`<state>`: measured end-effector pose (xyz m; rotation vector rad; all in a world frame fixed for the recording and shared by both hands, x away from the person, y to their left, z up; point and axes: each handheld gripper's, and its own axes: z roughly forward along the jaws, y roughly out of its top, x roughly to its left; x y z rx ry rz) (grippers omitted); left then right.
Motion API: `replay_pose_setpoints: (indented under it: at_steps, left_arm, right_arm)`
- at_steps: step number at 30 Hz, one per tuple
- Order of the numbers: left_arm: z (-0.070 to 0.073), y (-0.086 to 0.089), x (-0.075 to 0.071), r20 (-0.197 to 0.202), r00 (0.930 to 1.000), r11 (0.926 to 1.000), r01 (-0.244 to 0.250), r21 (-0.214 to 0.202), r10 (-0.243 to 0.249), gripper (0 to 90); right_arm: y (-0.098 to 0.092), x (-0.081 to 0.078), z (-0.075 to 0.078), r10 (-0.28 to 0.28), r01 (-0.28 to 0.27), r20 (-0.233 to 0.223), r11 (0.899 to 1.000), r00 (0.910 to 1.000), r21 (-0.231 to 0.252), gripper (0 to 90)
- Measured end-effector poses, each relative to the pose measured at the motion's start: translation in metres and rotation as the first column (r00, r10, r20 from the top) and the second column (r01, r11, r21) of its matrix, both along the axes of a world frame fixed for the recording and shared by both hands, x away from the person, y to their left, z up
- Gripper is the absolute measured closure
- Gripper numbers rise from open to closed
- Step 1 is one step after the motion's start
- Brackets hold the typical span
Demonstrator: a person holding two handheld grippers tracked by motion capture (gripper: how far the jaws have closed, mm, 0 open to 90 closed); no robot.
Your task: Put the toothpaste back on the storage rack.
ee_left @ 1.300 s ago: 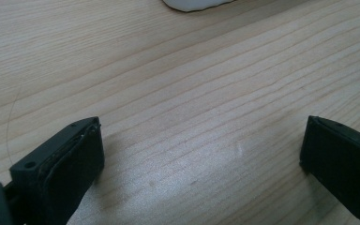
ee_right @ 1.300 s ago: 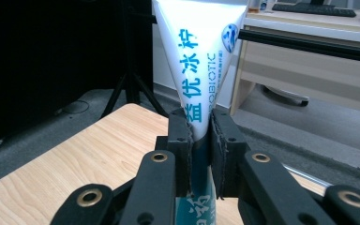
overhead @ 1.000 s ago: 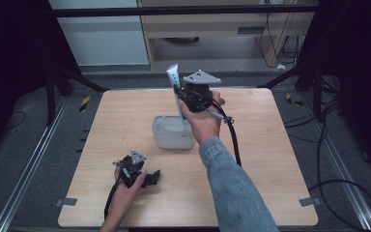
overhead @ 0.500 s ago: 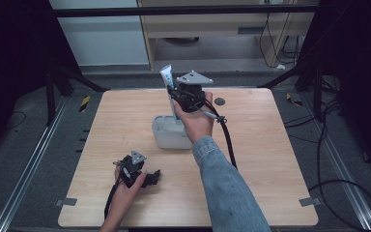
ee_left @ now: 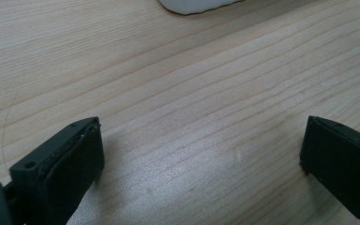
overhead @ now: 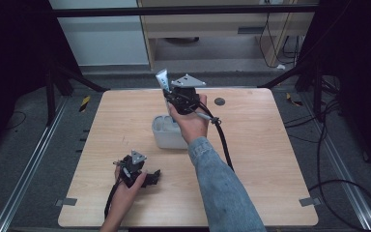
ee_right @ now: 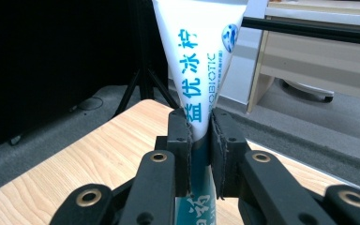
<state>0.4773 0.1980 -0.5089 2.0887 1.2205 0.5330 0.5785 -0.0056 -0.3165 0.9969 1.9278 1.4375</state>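
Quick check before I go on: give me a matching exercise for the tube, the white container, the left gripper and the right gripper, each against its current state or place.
Things:
1. tube
2. white container
3. left gripper
4. right gripper

States or places:
A. jaws apart, nothing between them, low over the table
B. pinched upright between two jaws
C. sits mid-table, below the raised hand
D. clamped shut on a thing, held up in the air

Pairs: 1-B, 2-C, 3-A, 4-D

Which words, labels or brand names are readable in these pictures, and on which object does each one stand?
"益优冰柠", in blue, down the white tube held in the right gripper.
"OBIOTIC", beside it on the tube; its first letters are hidden.
Small print next to it: too small to read.
"药", low on the tube between the gripper arms.
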Motion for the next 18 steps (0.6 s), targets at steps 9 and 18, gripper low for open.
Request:
replay_pose_setpoints:
  at_steps: [9, 18]
  left_arm:
    - [0.0, -0.001, 0.001, 0.001, 1.0, 1.0, 0.0, 0.0, 0.0, 0.0]
    - [0.0, -0.001, 0.001, 0.001, 1.0, 1.0, 0.0, -0.001, 0.0, 0.0]
  right_arm:
    - [0.008, 0.005, -0.014, 0.004, -0.005, -0.018, 0.999, 0.9998, -0.032, 79.5]
    - [0.01, 0.005, -0.026, 0.005, -0.008, -0.053, 0.998, 0.9986, -0.057, 79.4]
